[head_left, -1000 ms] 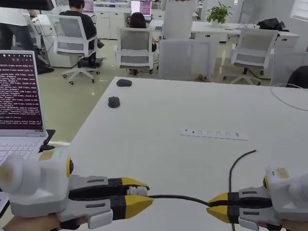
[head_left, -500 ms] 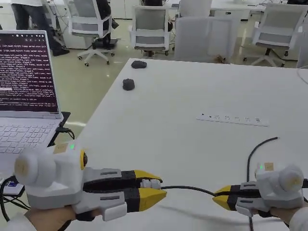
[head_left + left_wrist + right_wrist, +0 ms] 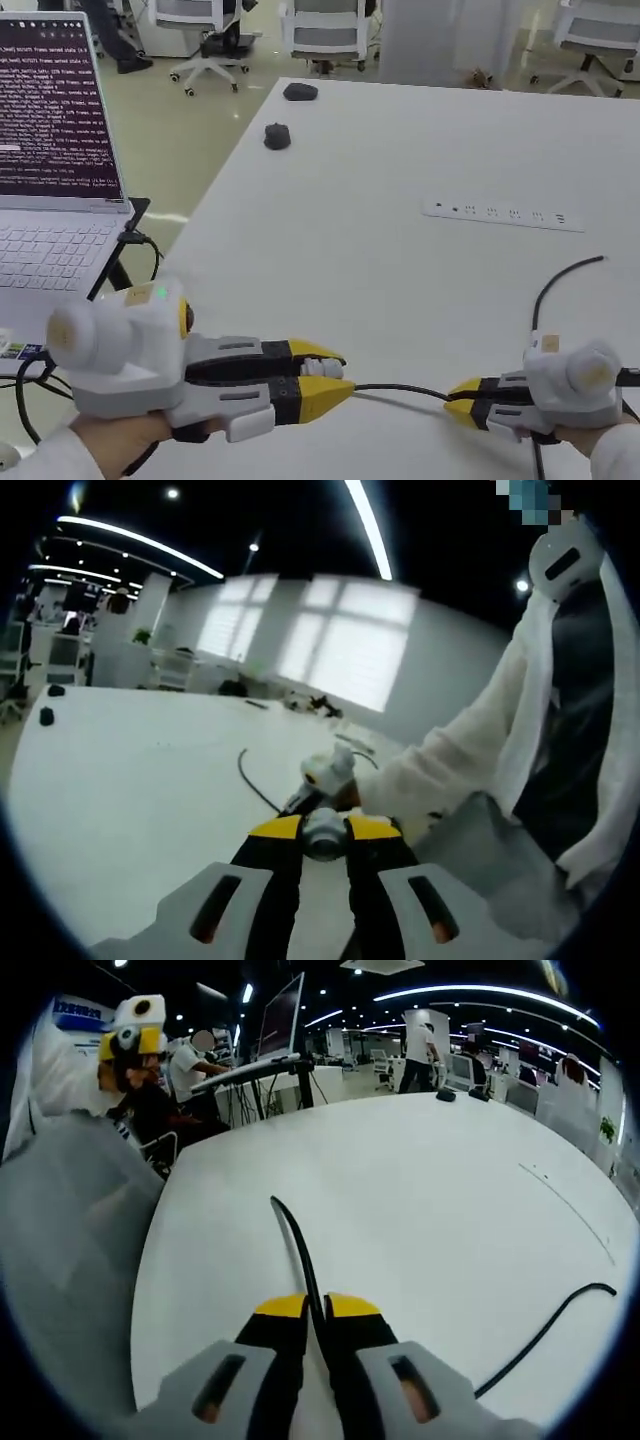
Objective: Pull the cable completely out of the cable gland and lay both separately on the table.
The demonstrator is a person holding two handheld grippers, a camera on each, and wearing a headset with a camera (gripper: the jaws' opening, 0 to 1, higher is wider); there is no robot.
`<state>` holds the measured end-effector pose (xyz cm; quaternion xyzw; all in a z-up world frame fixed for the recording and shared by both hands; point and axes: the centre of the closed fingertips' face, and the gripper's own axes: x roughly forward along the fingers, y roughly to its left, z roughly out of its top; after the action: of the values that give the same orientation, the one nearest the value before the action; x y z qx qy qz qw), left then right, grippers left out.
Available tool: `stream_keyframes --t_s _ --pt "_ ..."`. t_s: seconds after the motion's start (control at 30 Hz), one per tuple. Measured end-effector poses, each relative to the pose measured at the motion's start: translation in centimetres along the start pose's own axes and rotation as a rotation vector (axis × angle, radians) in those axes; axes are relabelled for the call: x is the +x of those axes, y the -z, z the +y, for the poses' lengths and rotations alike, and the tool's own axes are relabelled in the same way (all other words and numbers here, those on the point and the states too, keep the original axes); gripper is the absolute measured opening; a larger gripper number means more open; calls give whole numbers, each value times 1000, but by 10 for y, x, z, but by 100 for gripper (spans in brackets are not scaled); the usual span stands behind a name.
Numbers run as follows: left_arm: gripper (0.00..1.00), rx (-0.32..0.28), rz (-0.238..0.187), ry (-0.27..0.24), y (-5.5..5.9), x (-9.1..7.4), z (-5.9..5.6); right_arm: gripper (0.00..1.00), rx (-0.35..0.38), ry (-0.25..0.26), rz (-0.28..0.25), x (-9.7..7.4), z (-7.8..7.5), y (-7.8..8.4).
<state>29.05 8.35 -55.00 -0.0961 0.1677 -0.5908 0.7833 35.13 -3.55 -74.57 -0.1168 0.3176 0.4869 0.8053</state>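
My left gripper (image 3: 342,372) hovers low over the white table (image 3: 400,260) at the lower left, shut on the small white cable gland (image 3: 331,370). Between its yellow jaws the gland (image 3: 322,832) shows as a round grey-white body. A black cable (image 3: 400,389) spans from those tips to my right gripper (image 3: 457,391), which is shut on it. Behind the right gripper the cable curves away to a free end (image 3: 598,260). The cable (image 3: 300,1250) rises from between the right gripper's (image 3: 312,1310) jaws. Whether its tip still sits inside the gland I cannot tell.
A white power strip (image 3: 503,214) lies across the table's middle right. Two dark mice (image 3: 277,136) (image 3: 300,92) rest near the far left edge. An open laptop (image 3: 55,150) stands on the left, with office chairs (image 3: 322,30) beyond the table.
The head camera has tipped down and to the left. Both grippers keep their hold, and the stretch of cable between them looks about the same length.
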Motion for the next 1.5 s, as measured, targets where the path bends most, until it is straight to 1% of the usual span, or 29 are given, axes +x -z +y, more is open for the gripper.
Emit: stream_keyframes --t_s 0.17,0.2,0.3,0.37,0.43,0.53,0.63,0.67,0.7,0.73,0.77,0.83,0.87,0.93,0.97,1.0,1.07,1.13,1.17,1.2,1.23,1.27,1.33,1.37,1.43,1.47,1.5 --pt "17 -10 7 -3 3 5 6 6 10 37 1 3 -8 5" --pt "17 -12 10 -3 3 6 5 6 9 46 -3 4 -9 5" --pt "17 -10 19 -7 6 8 6 7 14 47 -1 6 -8 7" --pt "17 -14 19 -10 8 9 8 8 23 55 -14 6 -9 6" --pt "17 -24 22 -19 12 9 11 9 52 63 -11 6 -11 9" --pt "17 -37 25 -45 18 10 17 9 84 76 -35 4 -13 9" --pt "17 -43 19 -61 21 12 21 15 102 94 -56 -1 -15 6" --pt "17 -45 18 -62 22 14 23 17 113 104 -65 -3 -16 5" --pt "17 -45 19 -64 24 15 24 19 117 113 -88 -7 -17 0" --pt "17 -37 25 -66 26 17 25 20 124 110 -104 -10 -16 -4" --pt "17 -20 49 -72 32 20 28 20 129 106 -115 -15 -14 -7" --pt "17 14 78 -78 40 26 32 22 123 116 -132 -21 -15 -10" --pt "17 16 78 -79 41 27 32 23 128 114 -140 -25 -14 -12" --pt "17 31 74 -91 46 34 38 26 123 113 -146 -32 -12 -13" --pt "17 37 79 -94 49 37 41 26 119 114 -146 -35 -11 -15" --pt "17 51 100 -100 55 41 44 27 121 112 -152 -40 -10 -16" --pt "17 68 127 -104 64 47 48 28 122 116 -165 -47 -10 -18" --pt "17 91 159 -101 76 55 52 28 127 123 -182 -55 -9 -21" --pt "17 100 185 -98 85 59 54 27 136 124 -193 -60 -9 -22" --pt "17 98 199 -99 91 62 56 27 142 127 -196 -64 -9 -22" --pt "17 111 214 -100 98 66 59 27 147 138 -203 -70 -8 -23" --pt "17 113 216 -99 101 69 61 27 150 146 -209 -73 -8 -23" --pt "17 108 231 -101 110 75 66 27 164 161 -226 -84 -7 -22" --pt "17 110 249 -103 116 78 68 27 167 167 -230 -88 -5 -21" --pt "17 134 280 -107 125 81 72 27 178 178 -233 -96 -3 -19" --pt "17 145 303 -111 133 82 76 27 184 183 -238 -102 -1 -17" --pt "17 153 317 -115 138 83 78 27 188 190 -241 -105 -1 -15"
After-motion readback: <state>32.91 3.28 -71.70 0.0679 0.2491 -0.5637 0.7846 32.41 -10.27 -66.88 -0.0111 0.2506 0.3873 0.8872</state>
